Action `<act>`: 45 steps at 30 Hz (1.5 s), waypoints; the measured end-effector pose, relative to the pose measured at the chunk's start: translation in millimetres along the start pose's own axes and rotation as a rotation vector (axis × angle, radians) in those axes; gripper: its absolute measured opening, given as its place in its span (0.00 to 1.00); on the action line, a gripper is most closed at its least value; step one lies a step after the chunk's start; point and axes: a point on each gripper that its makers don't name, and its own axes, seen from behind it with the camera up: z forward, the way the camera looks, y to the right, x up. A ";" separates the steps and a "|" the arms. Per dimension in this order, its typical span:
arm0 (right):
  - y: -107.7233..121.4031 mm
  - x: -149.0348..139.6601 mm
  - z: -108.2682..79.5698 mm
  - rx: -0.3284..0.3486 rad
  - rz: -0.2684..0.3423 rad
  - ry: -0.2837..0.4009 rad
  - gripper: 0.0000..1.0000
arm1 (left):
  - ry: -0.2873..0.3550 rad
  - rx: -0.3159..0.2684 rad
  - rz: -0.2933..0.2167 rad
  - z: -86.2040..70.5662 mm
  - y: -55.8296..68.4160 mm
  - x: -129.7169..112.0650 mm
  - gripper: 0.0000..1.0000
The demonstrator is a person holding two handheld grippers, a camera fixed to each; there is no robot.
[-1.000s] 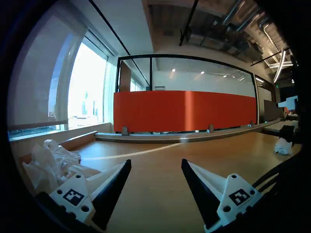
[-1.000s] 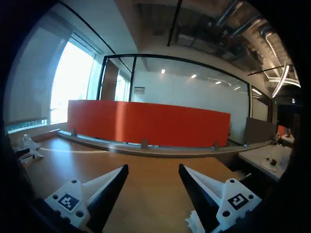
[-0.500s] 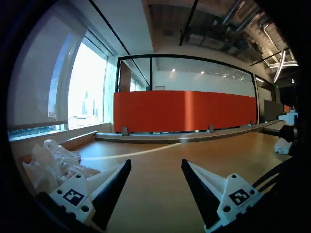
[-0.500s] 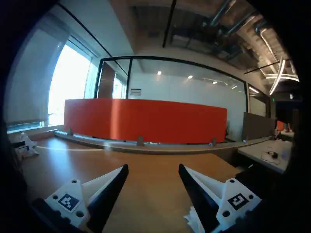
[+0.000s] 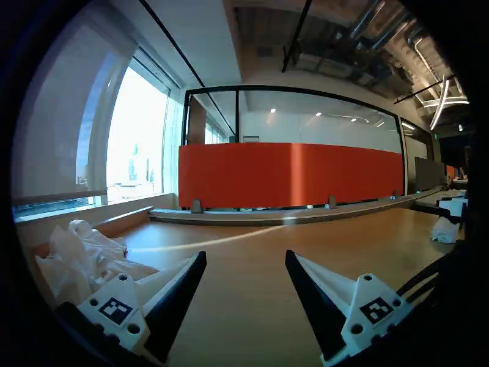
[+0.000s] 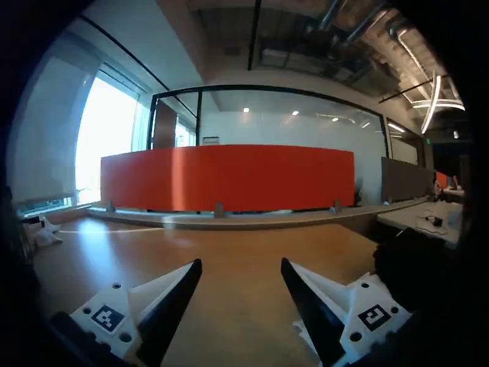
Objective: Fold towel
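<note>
A crumpled white towel (image 5: 79,260) lies in a heap on the wooden table (image 5: 244,293), at the left of the left gripper view, just beyond my left finger. My left gripper (image 5: 245,254) is open over bare wood, holding nothing. A second small white towel (image 5: 444,230) sits at the far right of that view. In the right gripper view my right gripper (image 6: 241,262) is open above the table (image 6: 238,306), with nothing between its fingers. A white towel heap (image 6: 43,232) shows small at the far left edge there.
An orange partition (image 5: 290,174) runs along the table's far edge, with a glass wall behind it. Bright windows (image 5: 137,147) line the left side. A dark bulky object (image 6: 415,269) stands close at the right of the right gripper view, with another desk (image 6: 422,217) beyond it.
The right gripper view has swung slightly, so the partition now looks level and the dark object at the right looms larger. The left gripper has not moved.
</note>
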 end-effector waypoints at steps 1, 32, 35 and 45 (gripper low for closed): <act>0.7 -0.7 0.0 -0.002 0.006 0.001 1.00 | 0.000 0.000 0.000 0.0 0.1 0.0 0.96; -7.8 -6.0 -2.7 0.031 0.010 0.042 1.00 | 0.000 0.000 0.000 0.9 0.6 -1.2 0.96; -10.0 -5.7 -3.3 0.037 -0.002 0.044 1.00 | 0.000 0.000 0.000 1.0 0.8 -1.3 0.96; -10.6 -4.6 -3.3 0.032 -0.014 0.047 1.00 | 0.000 0.000 0.000 1.5 0.7 -0.9 0.96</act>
